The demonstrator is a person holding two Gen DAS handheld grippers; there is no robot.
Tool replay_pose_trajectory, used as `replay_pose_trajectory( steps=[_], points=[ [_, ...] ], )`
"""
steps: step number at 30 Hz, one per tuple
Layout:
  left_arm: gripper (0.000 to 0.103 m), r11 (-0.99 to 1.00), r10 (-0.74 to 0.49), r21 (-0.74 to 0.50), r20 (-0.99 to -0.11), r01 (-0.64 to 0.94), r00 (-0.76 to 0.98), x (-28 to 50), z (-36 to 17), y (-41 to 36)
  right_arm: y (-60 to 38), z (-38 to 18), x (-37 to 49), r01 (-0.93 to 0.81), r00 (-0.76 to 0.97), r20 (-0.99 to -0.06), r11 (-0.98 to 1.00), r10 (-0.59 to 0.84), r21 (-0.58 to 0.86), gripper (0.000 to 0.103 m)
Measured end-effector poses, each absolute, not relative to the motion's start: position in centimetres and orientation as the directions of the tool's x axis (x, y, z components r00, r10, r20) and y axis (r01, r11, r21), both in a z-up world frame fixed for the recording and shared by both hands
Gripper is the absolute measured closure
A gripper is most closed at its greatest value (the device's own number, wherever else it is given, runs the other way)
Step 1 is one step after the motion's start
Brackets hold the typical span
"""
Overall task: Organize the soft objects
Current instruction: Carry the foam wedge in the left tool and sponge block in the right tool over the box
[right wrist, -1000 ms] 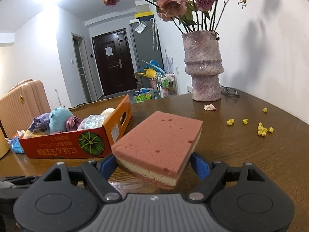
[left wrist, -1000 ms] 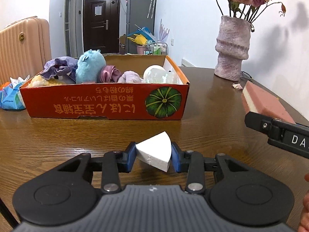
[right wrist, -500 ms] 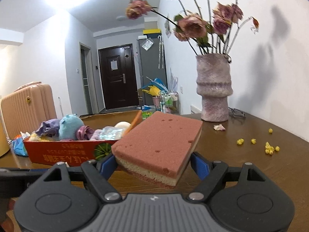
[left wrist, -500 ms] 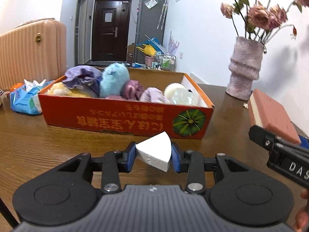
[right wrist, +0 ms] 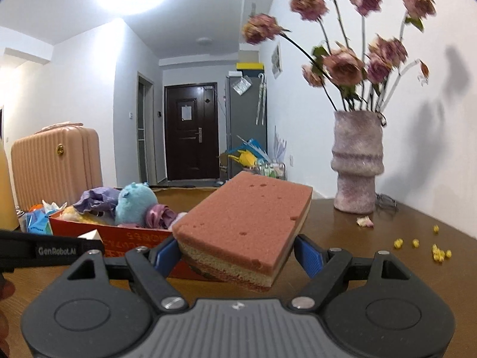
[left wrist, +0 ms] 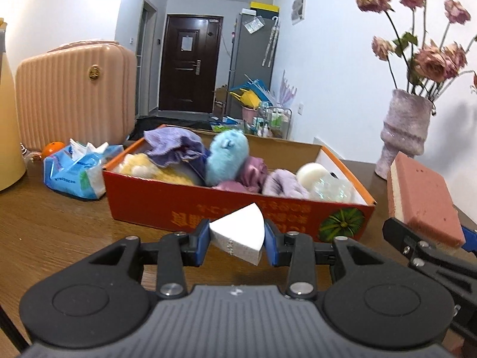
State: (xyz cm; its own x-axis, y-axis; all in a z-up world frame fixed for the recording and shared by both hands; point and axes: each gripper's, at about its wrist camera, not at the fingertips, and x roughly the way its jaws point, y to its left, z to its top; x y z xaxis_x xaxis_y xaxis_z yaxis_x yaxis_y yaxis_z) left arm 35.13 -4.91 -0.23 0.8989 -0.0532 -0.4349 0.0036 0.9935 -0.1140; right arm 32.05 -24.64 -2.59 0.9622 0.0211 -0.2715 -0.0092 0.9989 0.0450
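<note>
Clamping a white wedge sponge [left wrist: 238, 240], the left hand-held gripper [left wrist: 237, 244] faces the orange box [left wrist: 184, 205] straight ahead; the right hand-held gripper [right wrist: 238, 249], gripping the pink sponge [right wrist: 247, 225], has it ahead-left, farther off.

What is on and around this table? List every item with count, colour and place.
box: one, orange-red, on the table, filled with soft things
plush toy: one, light blue, in the box
cloths: several, purple and pink, in the box
white wedge sponge: one, in the left gripper
pink sponge: one, in the right gripper
tissue pack: one, blue, left of the box
vase: one, mauve, with dried roses, by the wall
yellow bits: several, on the table's right side
suitcase: one, peach, behind the table
table: one, brown wood
left gripper: black, blue pads, shut
right gripper: black, blue pads, shut
</note>
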Motion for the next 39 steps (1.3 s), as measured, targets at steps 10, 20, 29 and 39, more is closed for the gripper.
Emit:
replay_pose_trajectory(
  steps=[10,20,29,39],
  points=[
    [0.065,0.993,-0.018,-0.115,-0.382,-0.028,0.924,35.8,0.8,-3.0,-21.3,-2.4,33.4,-0.028,0.973,-0.228,1.0,0.029,0.007,0.022],
    [0.065,0.993,0.011,-0.11,-0.34,-0.052,0.94,36.9,1.5,-1.8,-19.4,-2.4,35.0,-0.034,0.979,-0.2,0.999,0.032,-0.008,0.022],
    [0.065,0.993,0.033,-0.099,-0.303,-0.066,0.952,38.1,1.9,-1.1,-18.1,-2.4,36.5,-0.042,0.983,-0.179,0.999,0.04,-0.012,0.022],
    [0.065,0.992,0.067,-0.086,-0.283,-0.095,0.957,39.7,2.1,-0.5,-17.1,-2.4,38.2,-0.056,0.987,-0.155,0.998,0.051,-0.029,0.022]
  ],
)
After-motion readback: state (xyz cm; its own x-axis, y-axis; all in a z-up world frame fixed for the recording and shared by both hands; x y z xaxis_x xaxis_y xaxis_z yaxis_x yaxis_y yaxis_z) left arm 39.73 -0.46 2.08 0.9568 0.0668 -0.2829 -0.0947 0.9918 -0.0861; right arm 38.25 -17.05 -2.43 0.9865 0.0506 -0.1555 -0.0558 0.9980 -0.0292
